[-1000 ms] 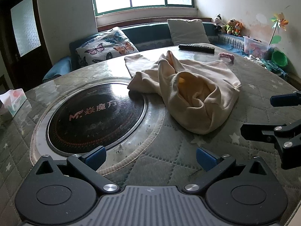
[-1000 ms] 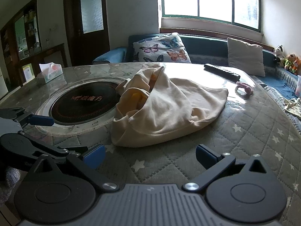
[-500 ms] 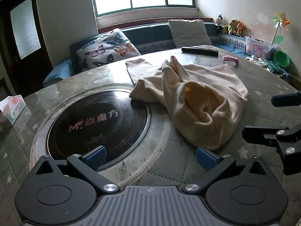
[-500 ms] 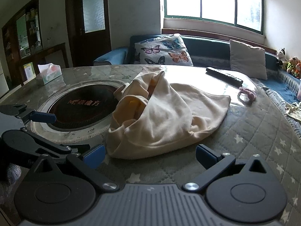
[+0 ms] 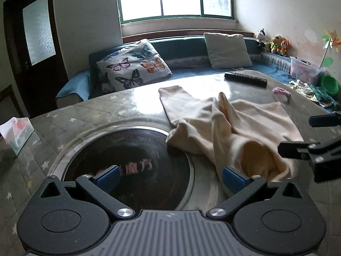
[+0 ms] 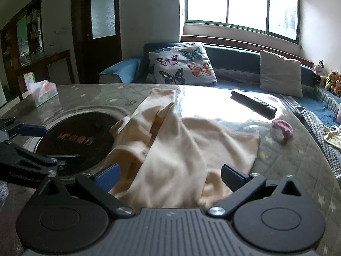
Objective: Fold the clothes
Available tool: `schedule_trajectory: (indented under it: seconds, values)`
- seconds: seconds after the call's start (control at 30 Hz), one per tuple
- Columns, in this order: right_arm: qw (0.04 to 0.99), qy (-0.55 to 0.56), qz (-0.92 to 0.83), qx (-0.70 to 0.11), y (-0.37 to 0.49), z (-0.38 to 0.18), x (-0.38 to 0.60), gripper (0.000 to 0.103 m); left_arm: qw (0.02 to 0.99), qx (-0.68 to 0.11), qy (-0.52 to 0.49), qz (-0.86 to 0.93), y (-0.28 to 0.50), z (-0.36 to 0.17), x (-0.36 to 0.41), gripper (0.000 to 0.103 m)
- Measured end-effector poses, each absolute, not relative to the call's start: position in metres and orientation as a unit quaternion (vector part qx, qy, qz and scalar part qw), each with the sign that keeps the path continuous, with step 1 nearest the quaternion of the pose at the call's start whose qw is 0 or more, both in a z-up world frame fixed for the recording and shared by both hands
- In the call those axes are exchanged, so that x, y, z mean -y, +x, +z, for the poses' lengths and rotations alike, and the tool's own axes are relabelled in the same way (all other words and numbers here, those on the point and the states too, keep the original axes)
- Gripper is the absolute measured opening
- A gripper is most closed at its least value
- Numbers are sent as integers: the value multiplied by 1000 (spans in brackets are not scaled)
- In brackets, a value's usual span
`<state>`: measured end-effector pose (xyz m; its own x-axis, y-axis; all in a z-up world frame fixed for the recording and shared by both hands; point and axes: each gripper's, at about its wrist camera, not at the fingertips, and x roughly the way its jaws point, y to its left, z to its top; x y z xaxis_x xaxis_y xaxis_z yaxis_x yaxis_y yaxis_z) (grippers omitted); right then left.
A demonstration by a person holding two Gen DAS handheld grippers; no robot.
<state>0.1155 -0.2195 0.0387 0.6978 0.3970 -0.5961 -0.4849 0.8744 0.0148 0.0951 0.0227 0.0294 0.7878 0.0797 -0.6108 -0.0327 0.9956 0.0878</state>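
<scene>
Tabletop (image 5: 102,115) w/ round dark hob (image 5: 127,162) in middle. Cream garment (image 6: 181,149) lies rumpled on it, one corner over hob rim, not folded flat. Right gripper (image 6: 170,176) fingers spread wide around near hem, prob. to pinch it. Left gripper (image 5: 170,178) fingers released, empty, beside the cloth.

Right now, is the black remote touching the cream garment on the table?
Apart. The right wrist view shows the black remote lying beyond the cream garment, with a strip of bare, glossy table between them.
</scene>
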Motion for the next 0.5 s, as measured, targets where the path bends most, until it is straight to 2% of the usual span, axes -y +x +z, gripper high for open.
schedule_trajectory:
  seconds: [0.3, 0.5]
  values:
    - [912, -69, 254, -316, 182, 35, 202, 92, 949, -315, 29, 8, 135, 39, -25, 101]
    - [902, -58, 269, -332, 225, 24, 188, 77, 949, -314, 17, -17, 164, 45, -25, 84]
